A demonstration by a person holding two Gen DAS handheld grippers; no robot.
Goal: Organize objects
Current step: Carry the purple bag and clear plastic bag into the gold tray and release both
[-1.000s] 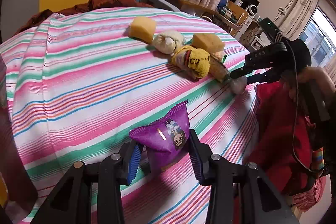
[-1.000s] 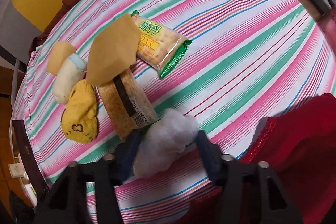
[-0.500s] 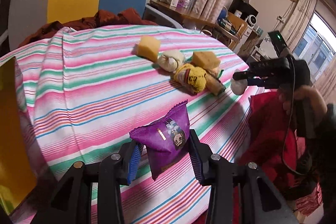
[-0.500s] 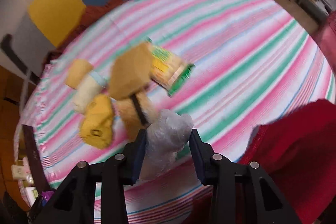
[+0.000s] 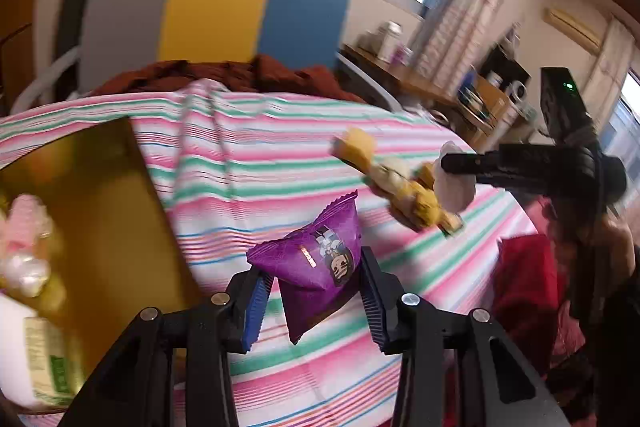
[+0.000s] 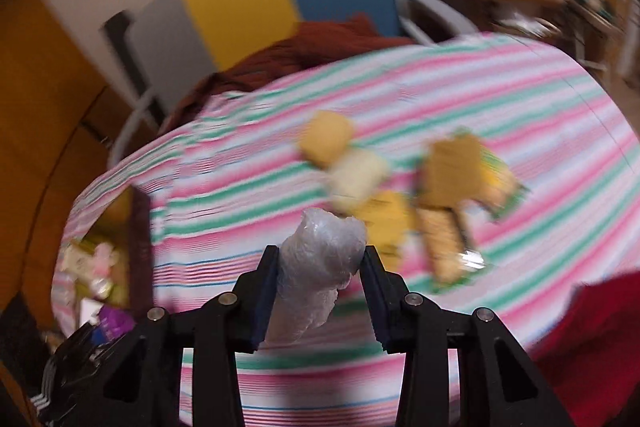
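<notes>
With the left tool [image 5: 314, 291] clamped on the purple packet [image 5: 316, 263] and the right tool [image 6: 320, 291] clamped on the white bundle [image 6: 318, 267], both held above the bench [image 5: 248, 163], the gold box [image 5: 100, 219] lies to their left, nearer the left tool.

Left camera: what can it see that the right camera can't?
Only the left view shows the purple packet clamped in the left gripper, and the right gripper from outside. Only the right view shows the green biscuit pack. Both show the white plastic bundle, the striped cloth and the gold box.
</notes>
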